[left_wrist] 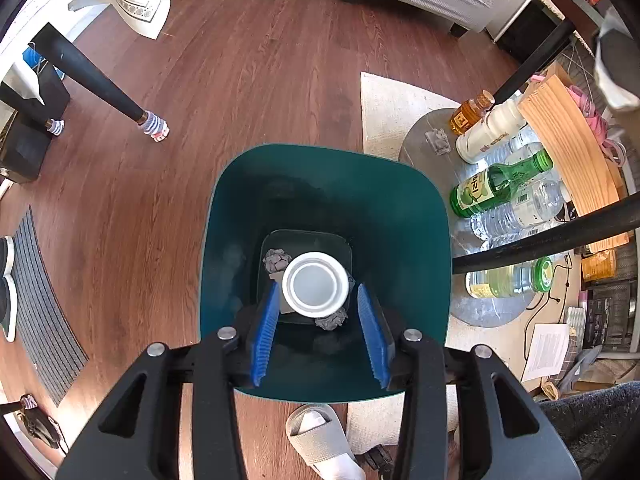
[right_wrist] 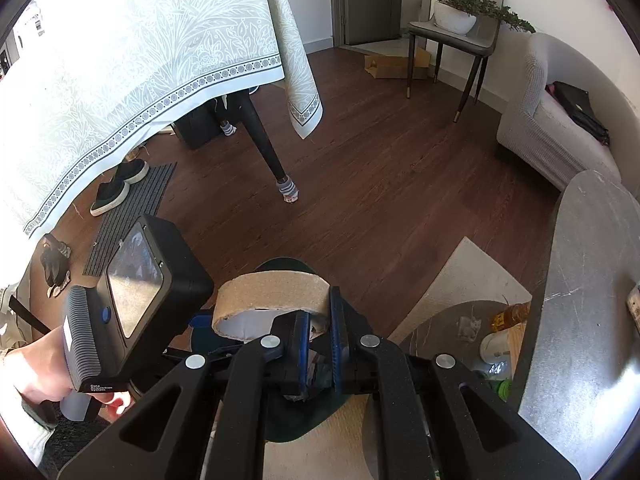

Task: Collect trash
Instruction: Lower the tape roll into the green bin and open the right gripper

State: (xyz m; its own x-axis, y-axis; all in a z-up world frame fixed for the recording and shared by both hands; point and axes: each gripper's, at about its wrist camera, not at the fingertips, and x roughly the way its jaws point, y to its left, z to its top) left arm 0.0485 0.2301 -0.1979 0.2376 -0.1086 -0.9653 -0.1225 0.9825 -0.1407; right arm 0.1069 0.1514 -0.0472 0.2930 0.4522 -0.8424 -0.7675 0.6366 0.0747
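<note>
Two grippers: one spread over the bin, one pinching cardboard.
Left gripper (left_wrist: 320, 332): blue pads held wide apart, nothing between them, hanging straight above the mouth of the teal trash bin (left_wrist: 424, 216).
Paper cup (left_wrist: 315, 285): white, lying in the bin bottom with its round base facing up, seen between the left gripper's pads but below them.
Crumpled paper wads (left_wrist: 276, 260): grey, on the bin bottom, one touching the cup's far-left edge, another (left_wrist: 331, 321) at its near edge.
Right gripper (right_wrist: 320, 330): pads pressed onto the near rim of a brown cardboard ring (right_wrist: 272, 286), which is squashed to an oval and held above the bin (right_wrist: 296, 416), white inside face showing.
Person's hand (right_wrist: 40, 376): left of the bin in the right wrist view, gripping the black handle of the other gripper's camera unit.
Grey slipper (left_wrist: 320, 440): on the floor just nearer than the bin.
Round grey worktop (left_wrist: 424, 136): low, just right of the bin, carrying a green glass bottle (left_wrist: 496, 184) on its side, clear plastic bottles (left_wrist: 520, 208), a white bottle (left_wrist: 490, 132), an amber bottle (left_wrist: 470, 114) and one more grey wad (left_wrist: 438, 141).
Table leg with striped sock (left_wrist: 154, 125): well beyond the bin, to its far left.
Grey sofa (right_wrist: 548, 128): far beyond the bin, at the right.
</note>
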